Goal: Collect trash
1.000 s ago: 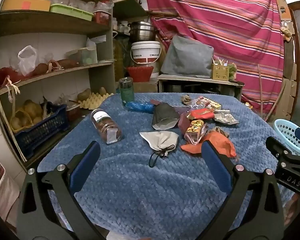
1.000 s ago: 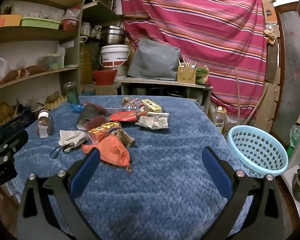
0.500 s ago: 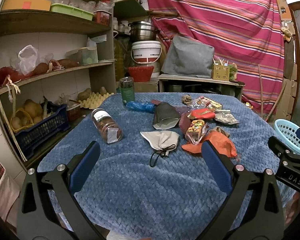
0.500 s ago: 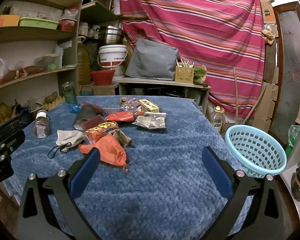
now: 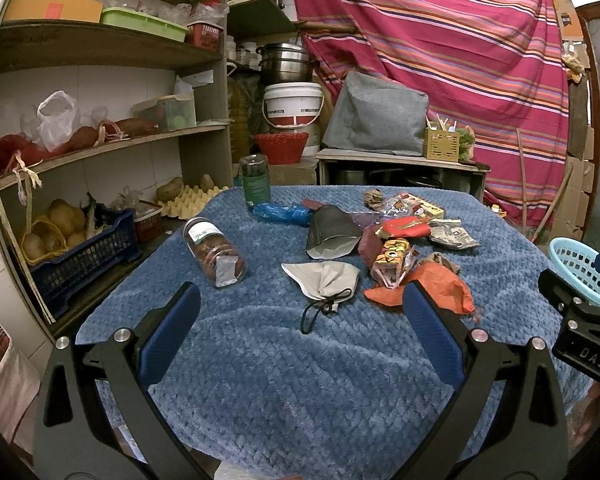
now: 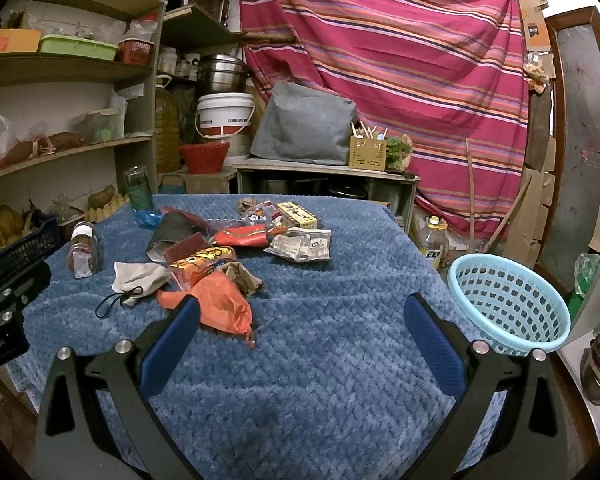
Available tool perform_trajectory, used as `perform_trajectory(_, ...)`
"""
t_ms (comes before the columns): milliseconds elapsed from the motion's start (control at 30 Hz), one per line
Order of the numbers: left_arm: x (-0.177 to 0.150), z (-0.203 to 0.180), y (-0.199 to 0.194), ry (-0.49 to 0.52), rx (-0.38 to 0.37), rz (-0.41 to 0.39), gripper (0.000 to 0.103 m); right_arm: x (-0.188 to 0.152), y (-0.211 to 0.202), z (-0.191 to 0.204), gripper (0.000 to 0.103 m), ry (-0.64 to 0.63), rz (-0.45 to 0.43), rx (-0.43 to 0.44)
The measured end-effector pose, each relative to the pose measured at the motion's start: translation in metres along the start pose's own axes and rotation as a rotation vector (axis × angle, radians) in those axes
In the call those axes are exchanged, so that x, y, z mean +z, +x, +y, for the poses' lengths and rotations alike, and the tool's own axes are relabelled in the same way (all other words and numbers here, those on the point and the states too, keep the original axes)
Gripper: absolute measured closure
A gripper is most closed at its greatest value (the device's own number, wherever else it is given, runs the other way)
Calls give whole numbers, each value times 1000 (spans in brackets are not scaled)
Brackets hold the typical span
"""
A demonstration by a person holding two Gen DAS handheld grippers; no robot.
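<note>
Hovering above the near blue tablecloth (image 6: 320, 380), left gripper (image 5: 300, 320) and right gripper (image 6: 300, 320) gape empty; wrappers (image 6: 236, 240) lie mid-table, light-blue basket (image 6: 508, 308) at the right edge.

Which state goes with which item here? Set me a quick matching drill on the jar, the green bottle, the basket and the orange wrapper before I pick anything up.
Things:
1. glass jar
2. green bottle
3. light blue basket
4. orange wrapper

States:
a. standing upright at the far left of the blue cloth
b. lying on its side on the cloth
c. crumpled, nearest piece of the trash pile to the right gripper
d. at the table's right edge, nothing visible inside

Pairs: 1-b, 2-a, 3-d, 4-c
</note>
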State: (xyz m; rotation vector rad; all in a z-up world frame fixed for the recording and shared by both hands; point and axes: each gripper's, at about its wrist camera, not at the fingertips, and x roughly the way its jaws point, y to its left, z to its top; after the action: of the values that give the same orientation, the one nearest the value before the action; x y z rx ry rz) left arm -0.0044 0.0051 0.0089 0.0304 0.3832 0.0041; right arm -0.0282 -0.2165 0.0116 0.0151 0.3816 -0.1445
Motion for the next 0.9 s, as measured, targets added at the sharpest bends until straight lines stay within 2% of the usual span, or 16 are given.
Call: perform_trajectory(900, -1, -1, 0, 0, 0, -1, 5, -1, 0, 1, 4, 1, 7, 2)
